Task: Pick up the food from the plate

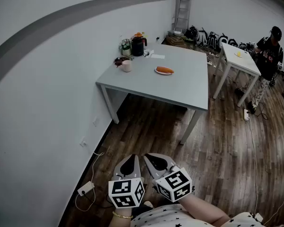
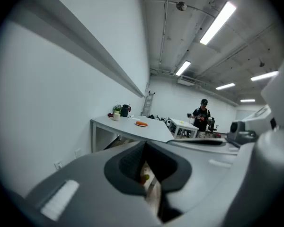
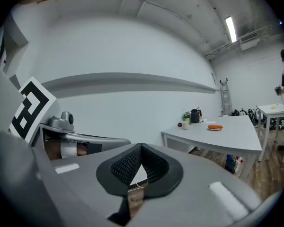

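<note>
Bottom centre of the head view: left gripper [image 1: 130, 157] and right gripper [image 1: 147, 155] side by side over the wood floor [image 1: 227, 145]. Jaws on both are closed, nothing between them. Orange food [image 1: 164, 70] sits on a white plate [image 1: 157, 71] on the grey table [image 1: 180, 89], upper centre of frame, well apart from both grippers. Mug [image 1: 127, 66] and black jug [image 1: 138, 46] are near the table's upper-left corner. A person [image 1: 270, 51] stands by a second table [image 1: 239, 61], upper right.

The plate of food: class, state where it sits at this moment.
In the head view, the plate sits on the grey table, right of the white mug, with the black jug farther back near the wall.
</note>
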The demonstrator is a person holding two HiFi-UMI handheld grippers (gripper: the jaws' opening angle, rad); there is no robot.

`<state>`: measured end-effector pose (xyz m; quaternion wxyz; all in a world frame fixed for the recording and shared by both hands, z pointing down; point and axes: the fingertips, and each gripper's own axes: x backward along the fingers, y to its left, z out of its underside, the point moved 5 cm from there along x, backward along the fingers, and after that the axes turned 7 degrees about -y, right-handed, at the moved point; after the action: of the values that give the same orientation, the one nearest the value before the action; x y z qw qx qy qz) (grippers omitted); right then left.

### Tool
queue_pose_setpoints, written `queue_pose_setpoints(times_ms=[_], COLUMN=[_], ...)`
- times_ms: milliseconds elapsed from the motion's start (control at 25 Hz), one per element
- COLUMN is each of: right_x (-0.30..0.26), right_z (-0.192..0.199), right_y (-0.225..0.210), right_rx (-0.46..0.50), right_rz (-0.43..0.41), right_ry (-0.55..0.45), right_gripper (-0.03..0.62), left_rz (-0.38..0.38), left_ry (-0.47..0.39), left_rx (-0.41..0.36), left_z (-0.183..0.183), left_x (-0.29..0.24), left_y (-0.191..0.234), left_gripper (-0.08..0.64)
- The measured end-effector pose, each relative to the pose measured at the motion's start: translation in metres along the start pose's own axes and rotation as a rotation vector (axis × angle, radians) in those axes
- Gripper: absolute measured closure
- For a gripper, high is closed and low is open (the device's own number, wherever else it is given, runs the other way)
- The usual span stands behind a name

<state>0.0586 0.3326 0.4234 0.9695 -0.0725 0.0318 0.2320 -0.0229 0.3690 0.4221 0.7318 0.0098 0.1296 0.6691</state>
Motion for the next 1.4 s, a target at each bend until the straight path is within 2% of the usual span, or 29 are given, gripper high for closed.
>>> queue_pose_setpoints(times_ms=[360,680,920,1240,1400], right_x=[-0.017,-0.059,-0.121,-0.181,-0.2], right_z=[0.011,0.012,-0.006,-0.056,-0.067], right_y=[-0.007,-0.053,-0.124,-0.249,-0.299], right_rx=[-0.028,-0.04,-0.02,0.003,0.028], right_rz=[0.069,0.11,0.117,0.121,0.151], right_ry=[0.013,0.032,0.018,0.01,0.016], right_gripper=[0.594,0.594,0.594,0.594,0.594], left_rz=[0.024,0.064,0.069,0.086,0.105], left_ry=[0.017,0.046,0.048,0.003,0.015], left_rx=[0.032,0.036,0.038,0.002,0.011], left_z=[0.007,0.005,-0.012,-0.071,-0.078], left_x=[-0.015,-0.08,-0.168,-0.304,-0.362], left_y=[0.029,0.038,0.051,0.031,0.025], left_gripper=[0.552,0.552,0.552,0.552,0.552])
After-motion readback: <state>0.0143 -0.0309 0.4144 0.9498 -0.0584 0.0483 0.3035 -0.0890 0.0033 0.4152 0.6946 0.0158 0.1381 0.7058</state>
